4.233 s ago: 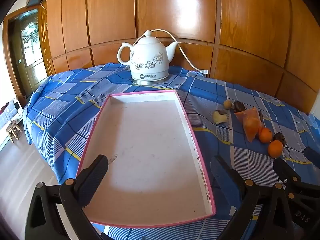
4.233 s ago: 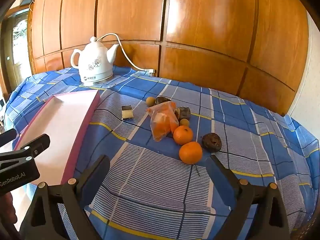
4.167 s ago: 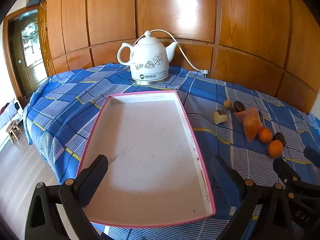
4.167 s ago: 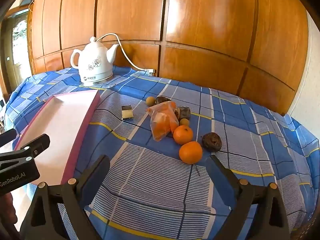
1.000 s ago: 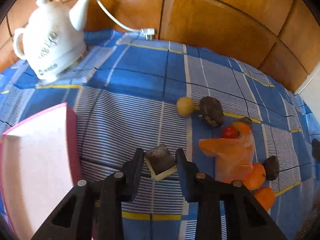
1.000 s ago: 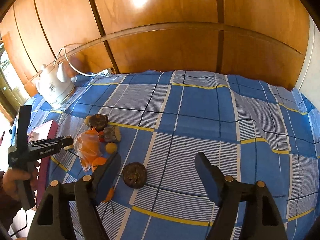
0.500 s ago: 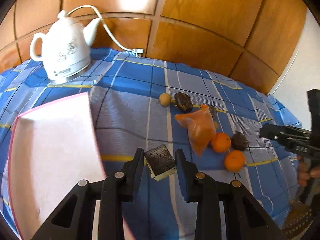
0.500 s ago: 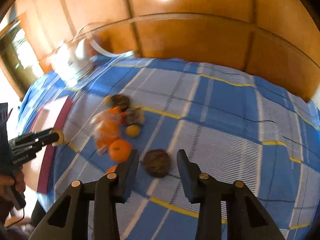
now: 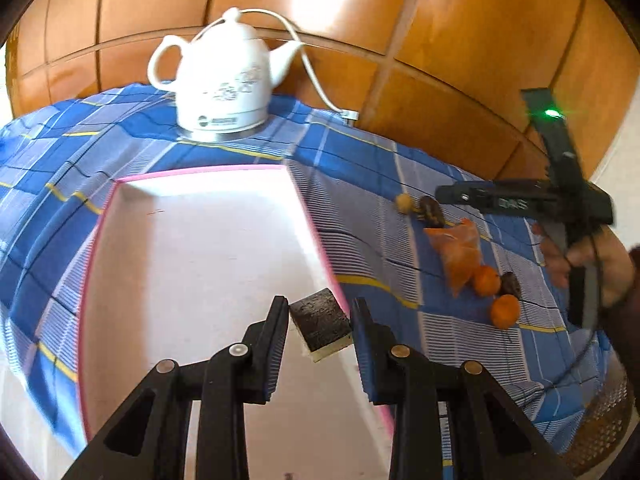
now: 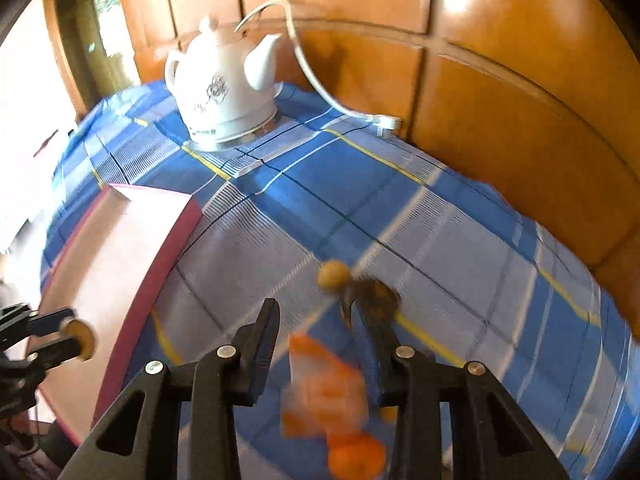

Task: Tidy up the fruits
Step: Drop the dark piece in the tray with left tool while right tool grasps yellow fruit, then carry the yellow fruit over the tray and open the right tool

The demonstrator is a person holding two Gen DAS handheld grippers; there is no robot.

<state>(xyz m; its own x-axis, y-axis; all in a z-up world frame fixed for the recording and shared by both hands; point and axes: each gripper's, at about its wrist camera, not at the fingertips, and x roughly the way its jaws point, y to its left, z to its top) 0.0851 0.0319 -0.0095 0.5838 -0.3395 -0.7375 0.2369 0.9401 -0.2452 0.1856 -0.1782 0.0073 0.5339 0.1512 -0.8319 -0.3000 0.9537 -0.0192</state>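
A dark-topped square piece with a pale yellow base [image 9: 320,322] is clamped in my left gripper [image 9: 320,304], which hangs over the white, pink-rimmed tray [image 9: 200,172]. On the blue checked cloth to the right lie an orange plastic bag of fruit [image 9: 456,252], two oranges [image 9: 486,280], a dark round fruit [image 9: 510,284], a small yellow fruit [image 9: 404,203] and a dark fruit [image 9: 432,212]. A hand holds my right gripper [image 9: 440,194] above that far end. In the right wrist view my right gripper [image 10: 316,312] has narrowed jaws with a gap. Nothing is gripped, and the blurred bag [image 10: 324,388] lies below.
A white ceramic kettle [image 9: 222,84] with its cable stands at the back of the table against a wood-panelled wall. The tray [image 10: 120,248] lies left of the fruit. The cloth drops off the table edge on the left. A brown perforated surface [image 9: 600,420] shows at the lower right.
My left gripper carried the square piece leftwards from over the cloth to above the tray. My right gripper narrowed its jaws, rolled, and swung from the dark round fruit towards the bag.
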